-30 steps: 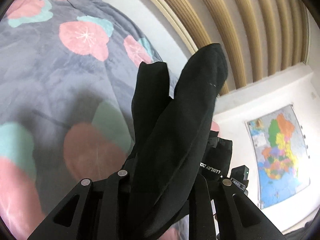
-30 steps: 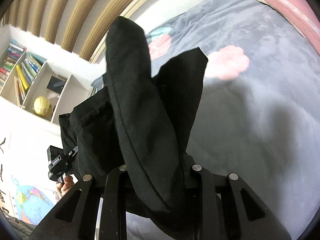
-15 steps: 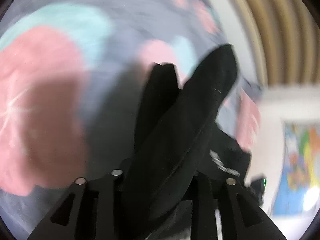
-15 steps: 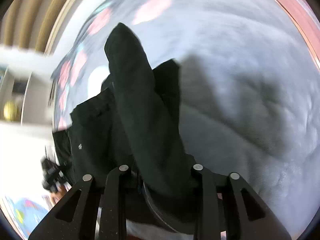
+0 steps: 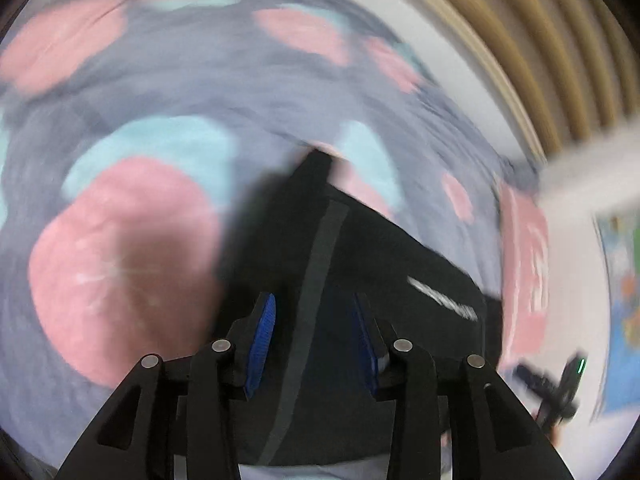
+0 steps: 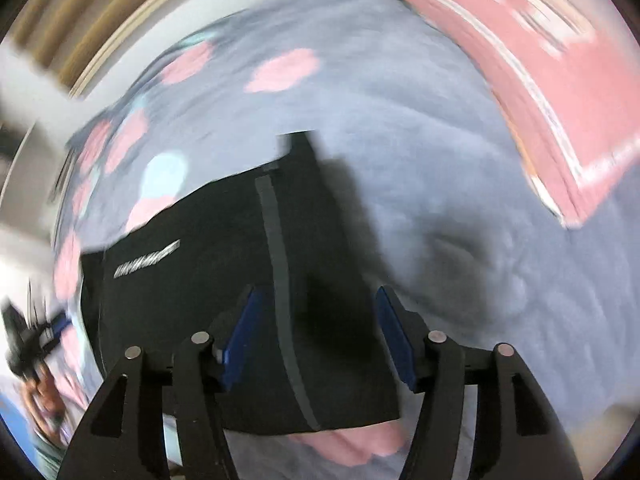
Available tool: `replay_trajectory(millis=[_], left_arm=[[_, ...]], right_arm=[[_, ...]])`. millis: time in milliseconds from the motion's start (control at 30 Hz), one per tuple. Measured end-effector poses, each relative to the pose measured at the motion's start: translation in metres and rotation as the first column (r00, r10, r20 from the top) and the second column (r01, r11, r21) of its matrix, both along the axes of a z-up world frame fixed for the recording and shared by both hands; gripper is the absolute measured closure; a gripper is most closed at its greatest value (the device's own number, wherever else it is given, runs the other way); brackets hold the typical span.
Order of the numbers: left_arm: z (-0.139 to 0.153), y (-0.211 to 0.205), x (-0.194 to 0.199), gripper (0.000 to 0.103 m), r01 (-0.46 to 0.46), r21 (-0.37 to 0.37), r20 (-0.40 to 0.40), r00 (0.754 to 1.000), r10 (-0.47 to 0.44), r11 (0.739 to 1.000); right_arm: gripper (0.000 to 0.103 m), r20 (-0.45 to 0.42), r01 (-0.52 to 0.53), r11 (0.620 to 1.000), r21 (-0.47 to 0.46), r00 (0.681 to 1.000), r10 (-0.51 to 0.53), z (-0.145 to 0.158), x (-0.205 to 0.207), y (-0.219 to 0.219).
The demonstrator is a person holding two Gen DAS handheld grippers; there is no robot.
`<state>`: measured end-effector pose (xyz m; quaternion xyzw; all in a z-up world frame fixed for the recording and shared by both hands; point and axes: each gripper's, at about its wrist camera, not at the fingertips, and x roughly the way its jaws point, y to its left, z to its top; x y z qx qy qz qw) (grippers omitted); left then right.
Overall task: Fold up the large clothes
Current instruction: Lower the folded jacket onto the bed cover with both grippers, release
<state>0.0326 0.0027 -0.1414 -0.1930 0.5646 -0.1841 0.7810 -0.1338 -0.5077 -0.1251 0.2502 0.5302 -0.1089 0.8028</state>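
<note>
On the grey flowered bedspread (image 5: pixel 168 92) lay the black garment (image 5: pixel 384 280), a grey stripe down its fold, blurred throughout. Left gripper (image 5: pixel 312 336) and right gripper (image 6: pixel 320 336) were both opening, blue pads clear of the cloth beneath them. Lettering on the garment was unreadable; its near edge was cut off behind the fingers.

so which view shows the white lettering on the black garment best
The right wrist view: the white lettering on the black garment is less smeared there. The left wrist view shows it too, more blurred. Neither is readable.
</note>
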Motion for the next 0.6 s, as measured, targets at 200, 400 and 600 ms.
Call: replay_trajectory(millis=[200, 400, 600], left_arm=[[-0.022, -0.108, -0.039, 0.057, 0.246, 0.124, 0.002, 0.969, -0.249, 0.961], [-0.089, -0.127, -0.046, 0.057, 0.222, 0.179, -0.099, 0.973, -0.207, 0.959], [-0.074, -0.129, -0.040, 0.057, 0.228, 0.202, -0.114, 0.971, -0.208, 0.952]], right_arm=[[0.038, -0.068, -0.231, 0.970, -0.074, 0.972, 0.226, -0.037, 0.028, 0.091], [0.038, -0.222, -0.289, 0.947, -0.138, 0.941, 0.255, -0.099, 0.035, 0.114], [0.038, -0.224, -0.265, 0.956, -0.127, 0.947, 0.232, -0.087, 0.026, 0.111]])
